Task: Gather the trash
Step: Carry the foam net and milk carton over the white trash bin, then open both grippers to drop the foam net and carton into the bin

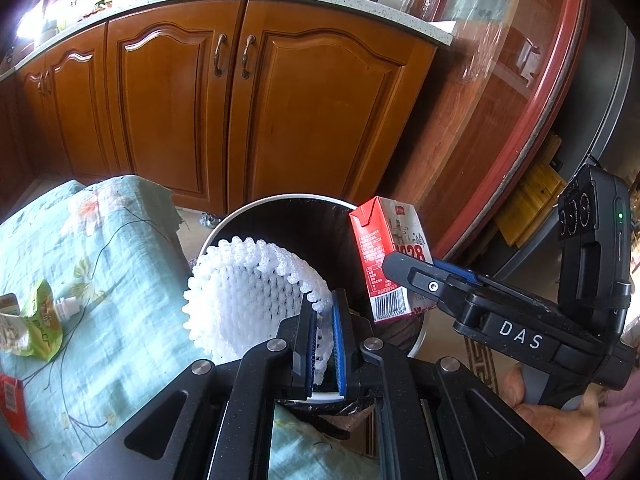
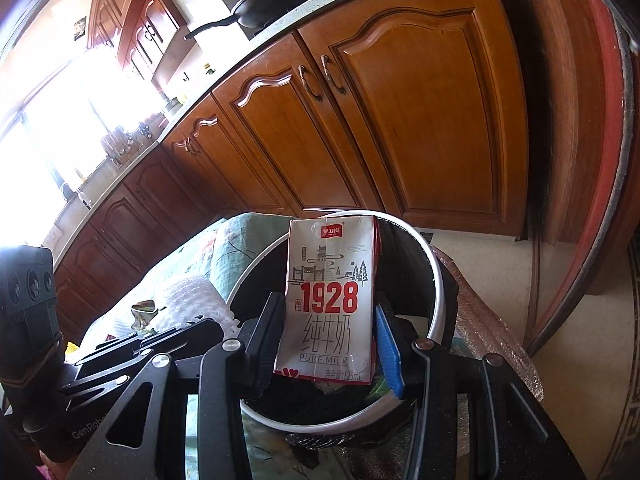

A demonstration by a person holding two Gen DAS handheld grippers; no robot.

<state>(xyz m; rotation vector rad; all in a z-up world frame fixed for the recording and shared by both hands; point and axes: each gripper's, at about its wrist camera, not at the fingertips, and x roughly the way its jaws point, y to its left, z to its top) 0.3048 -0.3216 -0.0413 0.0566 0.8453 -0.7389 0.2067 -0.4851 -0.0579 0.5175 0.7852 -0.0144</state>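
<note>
My left gripper (image 1: 323,344) is shut on a white foam fruit net (image 1: 244,296) and holds it over the white-rimmed trash bin (image 1: 280,199). My right gripper (image 2: 330,344) is shut on a red and white 1928 milk carton (image 2: 330,300), upright above the same bin (image 2: 438,280). In the left wrist view the carton (image 1: 384,252) hangs at the bin's right side, held by the right gripper (image 1: 412,276). The foam net shows in the right wrist view (image 2: 192,300) left of the bin.
A table with a teal floral cloth (image 1: 100,264) lies left of the bin, bearing a green drink pouch (image 1: 38,324) and a red wrapper (image 1: 12,404). Wooden kitchen cabinets (image 1: 224,112) stand behind. A red-rimmed round table edge (image 1: 552,100) curves at the right.
</note>
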